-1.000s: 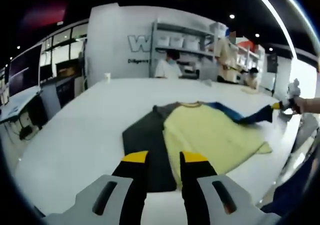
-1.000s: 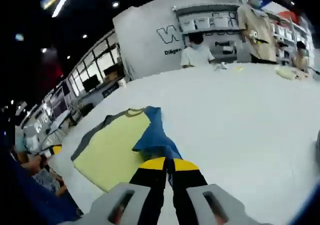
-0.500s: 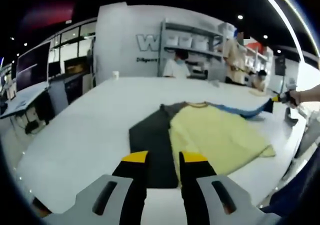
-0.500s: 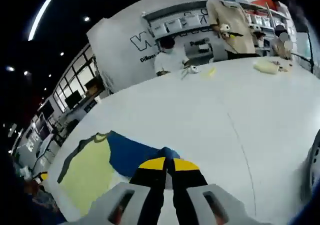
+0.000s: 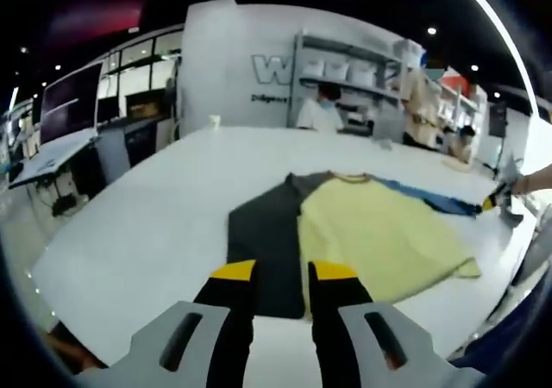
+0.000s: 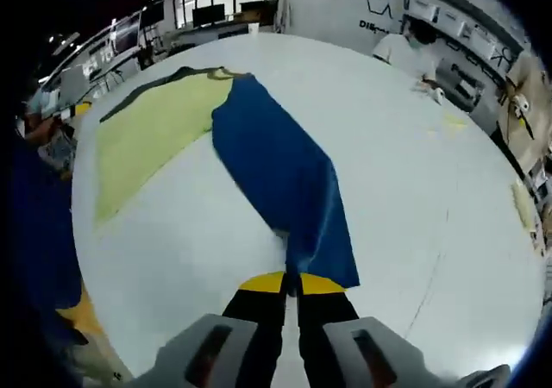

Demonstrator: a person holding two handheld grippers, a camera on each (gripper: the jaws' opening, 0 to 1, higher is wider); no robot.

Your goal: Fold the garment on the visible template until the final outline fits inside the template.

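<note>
A yellow garment (image 5: 371, 233) lies flat on the white table (image 5: 147, 224), its collar at the far end. A dark grey panel (image 5: 263, 241) lies along its left side; sleeve or template mat, I cannot tell. A blue sleeve (image 5: 431, 201) stretches off to the right, where a hand holds my right gripper (image 5: 494, 198). In the right gripper view the right gripper (image 6: 291, 283) is shut on the end of the blue sleeve (image 6: 276, 168), spread flat away from the yellow body (image 6: 147, 129). My left gripper (image 5: 283, 272) hovers open over the garment's near edge.
People stand at shelves (image 5: 345, 60) behind the table's far edge. A small cup (image 5: 214, 121) stands at the far left of the table. Desks with monitors (image 5: 73, 103) line the left. Small items (image 6: 522, 203) lie at the table's far right.
The right gripper has drawn the blue sleeve out sideways and lowered it, so the sleeve now lies stretched flat on the table. The left gripper stays open over the near edge.
</note>
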